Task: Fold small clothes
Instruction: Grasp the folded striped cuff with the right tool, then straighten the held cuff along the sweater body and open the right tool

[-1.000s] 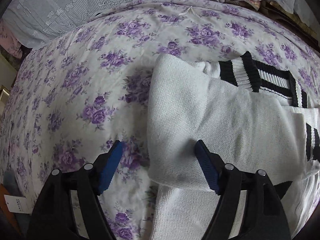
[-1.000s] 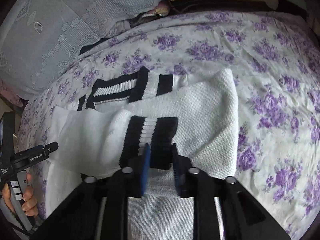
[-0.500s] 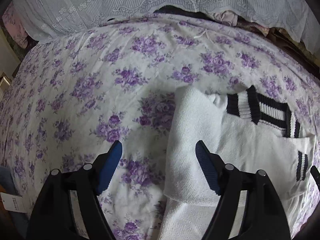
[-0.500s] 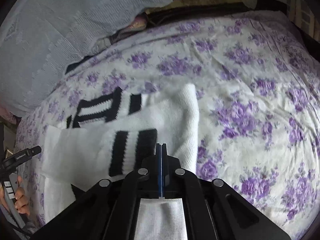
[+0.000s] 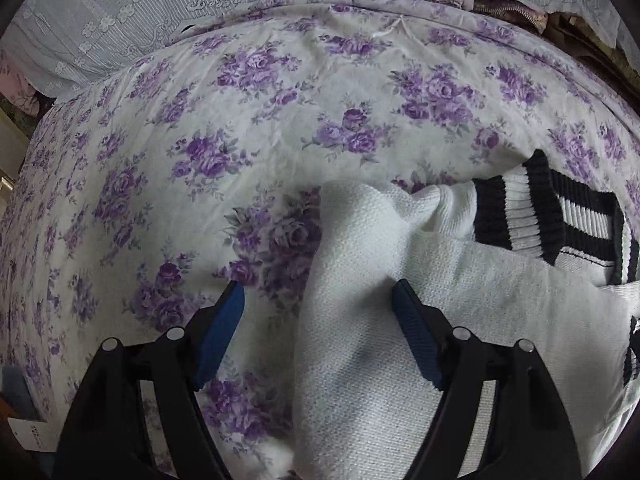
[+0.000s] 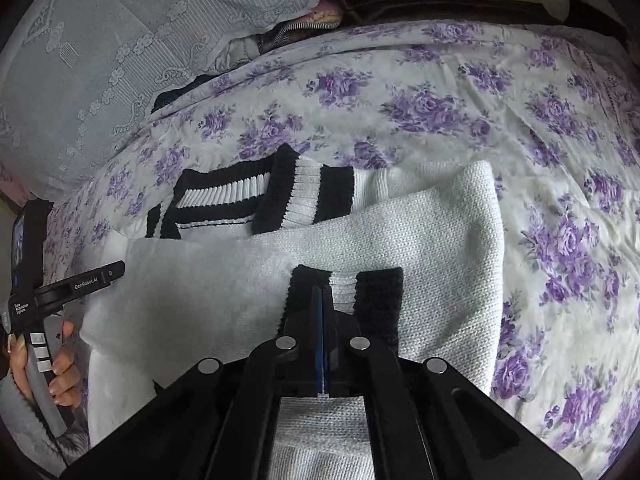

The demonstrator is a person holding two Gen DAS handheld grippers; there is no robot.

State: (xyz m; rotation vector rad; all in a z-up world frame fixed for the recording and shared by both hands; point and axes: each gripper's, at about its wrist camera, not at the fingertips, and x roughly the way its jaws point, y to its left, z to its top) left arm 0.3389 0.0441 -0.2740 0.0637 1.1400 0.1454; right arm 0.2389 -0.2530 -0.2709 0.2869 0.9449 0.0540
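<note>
A: White knit sweater with black-striped ribbed cuffs (image 6: 440, 240) sits mid-frame on the purple floral bedspread (image 6: 520, 92), sleeves folded in. Right gripper (image 6: 322, 300): jaws together, no cloth visibly between them, tips at the striped cuff (image 6: 344, 284).

B: Left gripper (image 5: 316, 300)?

A: Jaws apart, straddling the sweater's left folded edge, lower centre. Risk: it grabs one layer and the fold opens. Loose knit may also snag.

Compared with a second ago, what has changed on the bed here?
The right claw was open around the sleeve's striped cuff and has shut; its pads look empty, the cuff lying just beyond them. The left claw stays open over the white sweater. The sweater remains folded on the floral bedspread.
</note>
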